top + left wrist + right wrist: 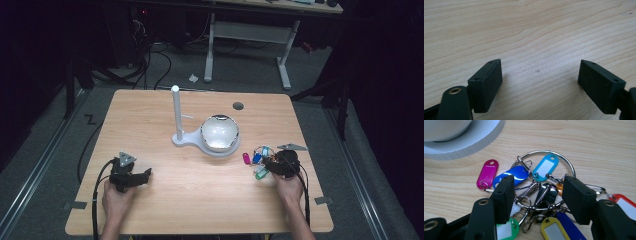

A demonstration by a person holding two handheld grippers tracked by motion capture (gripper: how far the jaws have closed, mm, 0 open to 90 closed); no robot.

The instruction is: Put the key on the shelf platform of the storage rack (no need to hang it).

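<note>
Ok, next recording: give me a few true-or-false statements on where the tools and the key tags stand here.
1. The right tool stands open over the bunch of key tags. True.
2. The left tool holds a key tag. False: its jaws stand open over bare table.
3. The bunch of key tags hangs on the white post. False: it lies on the table.
4. A pink tag lies at the edge of the bunch. True.
5. The bowl sits on the white stand's base. True.
</note>
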